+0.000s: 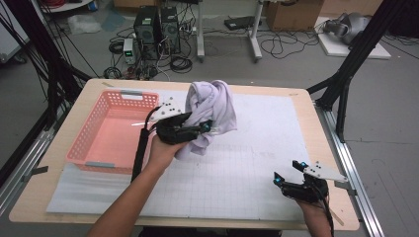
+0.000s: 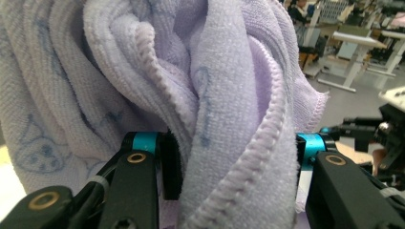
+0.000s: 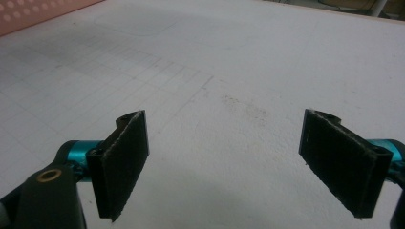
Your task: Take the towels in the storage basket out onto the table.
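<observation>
The towel (image 1: 212, 106) is pale lilac, with a faint blue line-drawn print and a stitched lilac hem visible in the left gripper view. The basket (image 1: 111, 129) at the left is salmon pink with a perforated dot pattern in its walls and grey tabs on its rims. The mat (image 1: 247, 168) is white with a fine grey grid. The surface (image 1: 326, 148) is light wood. The left gripper (image 1: 207, 126) and the right gripper (image 1: 286, 173) are black with cyan-blue accents and brass-coloured rivets; each carries a grey plate with dark dots.

Pink basket (image 1: 111, 129) on table (image 1: 59, 195), white mat (image 1: 247, 173).
</observation>
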A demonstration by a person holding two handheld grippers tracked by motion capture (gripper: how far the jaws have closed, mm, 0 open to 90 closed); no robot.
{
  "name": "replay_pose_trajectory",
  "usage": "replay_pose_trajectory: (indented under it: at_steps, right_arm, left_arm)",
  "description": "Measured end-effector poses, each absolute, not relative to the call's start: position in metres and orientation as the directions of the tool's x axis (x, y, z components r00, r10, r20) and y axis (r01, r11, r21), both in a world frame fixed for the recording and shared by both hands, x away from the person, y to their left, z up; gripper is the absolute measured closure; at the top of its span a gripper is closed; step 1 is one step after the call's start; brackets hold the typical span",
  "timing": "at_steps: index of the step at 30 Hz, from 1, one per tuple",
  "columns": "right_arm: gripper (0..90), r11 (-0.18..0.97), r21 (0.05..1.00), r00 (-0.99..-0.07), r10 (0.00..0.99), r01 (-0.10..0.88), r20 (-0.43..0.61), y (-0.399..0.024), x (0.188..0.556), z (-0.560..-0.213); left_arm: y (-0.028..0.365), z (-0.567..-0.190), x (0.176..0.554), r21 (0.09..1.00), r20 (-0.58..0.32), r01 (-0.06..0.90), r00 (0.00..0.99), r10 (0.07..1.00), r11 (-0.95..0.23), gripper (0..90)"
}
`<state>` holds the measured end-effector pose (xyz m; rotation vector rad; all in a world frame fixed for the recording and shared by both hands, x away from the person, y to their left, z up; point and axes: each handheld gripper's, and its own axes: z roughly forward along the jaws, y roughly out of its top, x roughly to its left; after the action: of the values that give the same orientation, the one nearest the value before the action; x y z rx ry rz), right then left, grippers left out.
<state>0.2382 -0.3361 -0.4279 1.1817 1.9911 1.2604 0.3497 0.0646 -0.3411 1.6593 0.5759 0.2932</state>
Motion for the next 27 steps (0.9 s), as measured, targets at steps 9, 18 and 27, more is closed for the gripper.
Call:
replay_pose_trajectory:
  at_steps: [9,18,27]
  right_arm:
    - [15.8,0.193,0.895,-0.496,0.867,0.402,0.036,-0.337,0.239,-0.428]
    - [15.8,0.201,0.891,-0.501,0.865,0.408,0.034,-0.336,0.241,-0.43]
    - [15.8,0.21,0.888,-0.507,0.862,0.409,0.029,-0.336,0.244,-0.431]
  left_arm:
    - [0.036,-0.373,0.357,0.95,-0.127,0.256,0.839,0.529,-0.178,56.3]
    - [0.009,-0.413,0.368,0.892,-0.123,0.333,0.829,0.545,-0.305,55.3]
    - [-0.006,-0.432,0.372,0.863,-0.127,0.365,0.826,0.55,-0.349,38.7]
